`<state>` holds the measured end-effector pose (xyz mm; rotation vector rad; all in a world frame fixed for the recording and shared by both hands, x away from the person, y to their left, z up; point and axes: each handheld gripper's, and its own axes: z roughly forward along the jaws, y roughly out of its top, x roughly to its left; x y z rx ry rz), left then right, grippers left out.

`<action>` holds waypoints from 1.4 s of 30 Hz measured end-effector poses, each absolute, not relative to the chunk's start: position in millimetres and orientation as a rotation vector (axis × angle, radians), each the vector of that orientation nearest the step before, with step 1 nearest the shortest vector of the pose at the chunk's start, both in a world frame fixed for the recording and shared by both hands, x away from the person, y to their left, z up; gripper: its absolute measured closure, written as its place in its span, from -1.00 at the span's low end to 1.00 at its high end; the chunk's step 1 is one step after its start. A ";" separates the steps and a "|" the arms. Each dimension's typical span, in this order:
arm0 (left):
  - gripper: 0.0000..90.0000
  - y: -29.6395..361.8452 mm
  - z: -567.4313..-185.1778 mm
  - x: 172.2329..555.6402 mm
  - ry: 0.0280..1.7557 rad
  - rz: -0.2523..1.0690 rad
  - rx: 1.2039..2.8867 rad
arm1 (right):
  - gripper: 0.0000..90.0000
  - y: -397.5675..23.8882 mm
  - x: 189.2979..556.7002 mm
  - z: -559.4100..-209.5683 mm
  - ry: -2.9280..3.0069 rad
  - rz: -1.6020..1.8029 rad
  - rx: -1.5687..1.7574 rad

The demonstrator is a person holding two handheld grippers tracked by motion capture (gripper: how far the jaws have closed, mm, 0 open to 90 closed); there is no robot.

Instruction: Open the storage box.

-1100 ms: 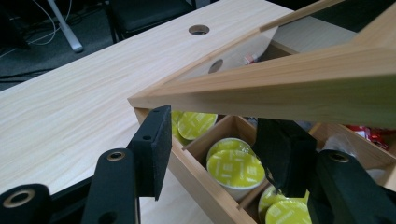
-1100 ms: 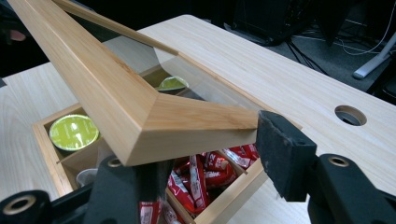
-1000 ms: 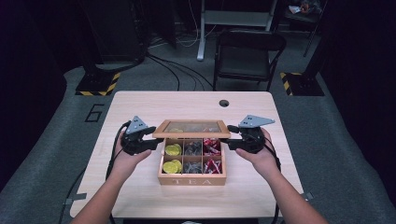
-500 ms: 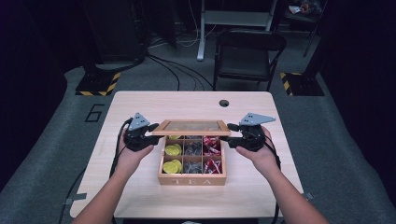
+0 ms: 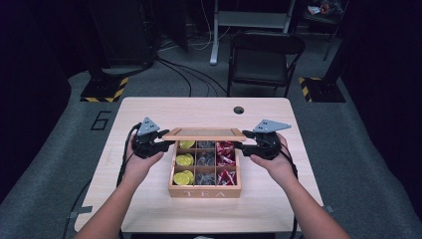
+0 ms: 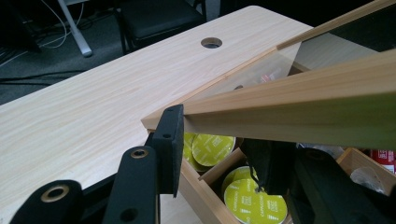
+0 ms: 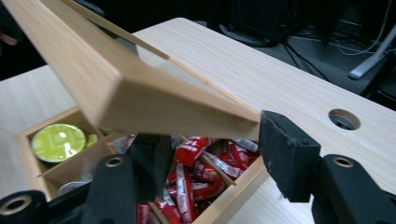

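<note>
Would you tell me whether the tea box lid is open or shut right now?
Open: the lid stands raised off the tea box, leaving its compartments of yellow pods and red sachets uncovered.

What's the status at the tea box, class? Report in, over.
Left gripper has just been closing, clamped on the lid's left end; right gripper grips its right end. Lid half raised over the tea box. Nothing in the way.

One tea box [image 5: 204,190] — two tools.
</note>
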<state>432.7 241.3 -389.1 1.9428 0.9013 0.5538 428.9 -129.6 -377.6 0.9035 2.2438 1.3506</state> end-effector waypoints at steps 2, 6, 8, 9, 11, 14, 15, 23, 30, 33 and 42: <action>0.30 241.3 -387.8 434.2 0.903 0.550 1.939 | -0.01 -130.0 431.6 -379.5 2.234 1.345 0.914; 0.31 241.2 -384.8 437.7 0.907 0.553 1.933 | 0.01 -132.3 438.3 -383.2 2.226 1.336 0.918; 0.31 240.9 -384.7 438.4 0.911 0.554 1.923 | 0.01 -132.3 439.8 -384.1 2.221 1.336 0.932; 0.31 241.2 -383.9 439.1 0.911 0.550 1.928 | 0.01 -132.5 441.3 -385.0 2.216 1.338 0.944; 0.31 241.4 -383.3 440.5 0.913 0.548 1.918 | 0.01 -133.2 447.4 -388.0 2.217 1.329 0.947; 0.31 241.9 -381.8 442.5 0.916 0.544 1.919 | 0.01 -132.6 453.2 -391.7 2.217 1.316 0.959; 0.31 241.5 -381.4 442.7 0.918 0.543 1.917 | 0.01 -132.6 455.7 -393.3 2.220 1.308 0.965; 0.32 240.8 -377.2 447.7 0.919 0.552 1.916 | 0.02 -133.3 472.8 -400.9 2.208 1.317 1.010; 0.32 241.2 -374.5 452.4 0.921 0.548 1.907 | 0.05 -131.4 486.1 -404.7 2.194 1.334 1.039; 0.32 241.3 -373.1 453.9 0.921 0.546 1.913 | 0.05 -131.0 488.6 -406.0 2.186 1.347 1.048; 0.33 240.7 -370.2 458.3 0.926 0.553 1.908 | 0.15 -127.6 494.1 -406.5 2.190 1.341 1.040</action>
